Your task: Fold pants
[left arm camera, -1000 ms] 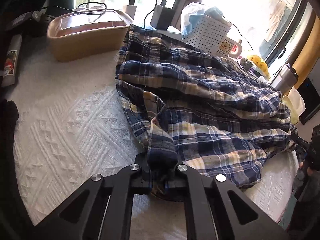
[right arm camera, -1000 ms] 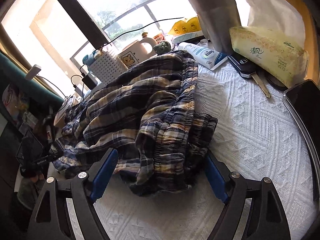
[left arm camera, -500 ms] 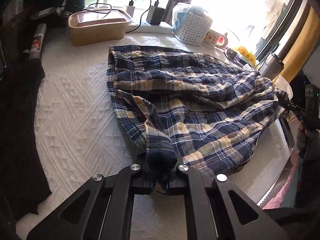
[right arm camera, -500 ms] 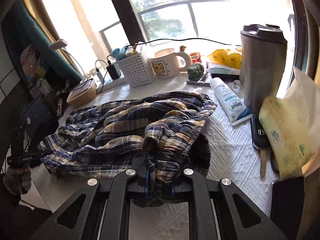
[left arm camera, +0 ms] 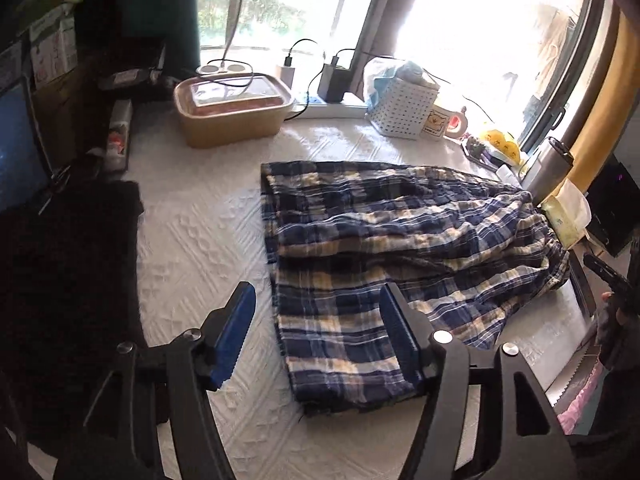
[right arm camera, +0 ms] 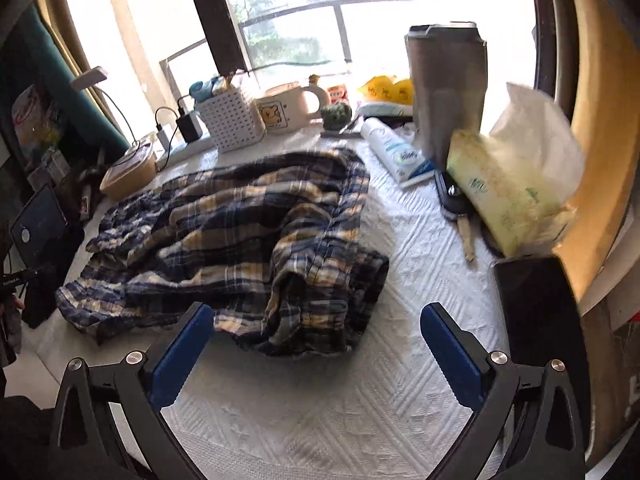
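Plaid pants (left arm camera: 384, 248) lie spread on the white textured table cover (left arm camera: 208, 232), folded lengthwise; leg hems toward the left gripper, bunched waistband (right arm camera: 320, 280) toward the right gripper.

Left gripper (left arm camera: 318, 320): jaws opening, blue pads clear of the cloth. In its view the hem sits between and below the fingers, not pinched.

Right gripper (right arm camera: 316, 336): jaws opening, spread wide. Waistband just ahead of the fingertips, nothing pressed.

Surroundings: tan lidded container (left arm camera: 232, 110) and white perforated basket (left arm camera: 400, 110) beyond the pants by the window. Tissue pack (right arm camera: 508, 188), steel tumbler (right arm camera: 446, 88) and tube (right arm camera: 396, 152) beside the waistband end.
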Available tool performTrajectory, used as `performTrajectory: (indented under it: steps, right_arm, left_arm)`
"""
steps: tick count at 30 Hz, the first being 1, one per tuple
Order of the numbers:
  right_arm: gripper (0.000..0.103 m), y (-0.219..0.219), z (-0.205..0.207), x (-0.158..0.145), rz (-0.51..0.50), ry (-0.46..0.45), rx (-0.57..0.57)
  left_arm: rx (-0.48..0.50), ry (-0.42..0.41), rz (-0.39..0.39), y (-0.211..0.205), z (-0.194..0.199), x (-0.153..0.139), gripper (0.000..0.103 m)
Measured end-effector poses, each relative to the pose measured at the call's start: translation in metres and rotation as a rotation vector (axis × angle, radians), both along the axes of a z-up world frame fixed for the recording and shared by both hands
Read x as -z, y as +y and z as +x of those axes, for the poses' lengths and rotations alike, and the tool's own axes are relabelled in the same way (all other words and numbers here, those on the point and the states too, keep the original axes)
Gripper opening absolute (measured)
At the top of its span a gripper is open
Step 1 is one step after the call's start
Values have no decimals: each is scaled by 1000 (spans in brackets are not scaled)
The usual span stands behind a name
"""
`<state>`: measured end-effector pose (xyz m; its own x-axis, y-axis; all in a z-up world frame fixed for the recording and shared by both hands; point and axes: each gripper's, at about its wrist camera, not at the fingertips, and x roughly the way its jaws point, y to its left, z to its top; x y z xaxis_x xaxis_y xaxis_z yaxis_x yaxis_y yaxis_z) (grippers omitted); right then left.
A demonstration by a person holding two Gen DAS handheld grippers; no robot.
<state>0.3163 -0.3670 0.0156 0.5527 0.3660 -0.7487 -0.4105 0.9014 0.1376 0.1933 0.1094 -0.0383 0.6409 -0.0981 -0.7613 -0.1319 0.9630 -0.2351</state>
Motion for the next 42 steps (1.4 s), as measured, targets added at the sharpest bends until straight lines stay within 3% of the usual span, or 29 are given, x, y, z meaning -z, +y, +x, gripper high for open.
performTrajectory:
  steps: [4,7,8,12,15,17,20,29,34,36,38,42]
  right_arm:
    - [100,26,5,-16,6,-65,-44]
    - [73,44,13,-7,-70,-47,-68]
    - [69,45,17,-3,-82,-41,-65]
    - [69,52,33,10,-131,-3,-74]
    - [59,59,38,26,-191,40,-78]
    - [29,62,35,36,-240,44,-82]
    - [13,58,23,40,-223,38,-82]
    - [9,36,-16,40,-312,51,-83]
    - [14,38,-13,23,-258,-9,-52]
    - [34,40,-10,5,-177,-33,-52]
    - [101,47,-3,-9,-108,-55,-63]
    - [103,84,13,-16,-65,-91,-99]
  left_arm:
    - [68,-12,-11,-25,15,1,65]
    - [105,-16,-16,-38,18,3,65]
    - [112,-15,-19,-40,17,4,65]
    - [128,-3,-40,-45,18,9,65]
    - [128,-4,-49,-45,18,10,65]
    - [123,-4,-53,-44,18,11,65]
    - [124,5,-50,-43,19,13,65]
    - [173,46,-34,-47,27,27,65]
    - [225,24,-7,-57,38,18,66]
    - [259,15,6,-66,44,15,69]
    - [280,16,8,-74,50,17,71]
    - [326,52,-8,-93,56,29,71]
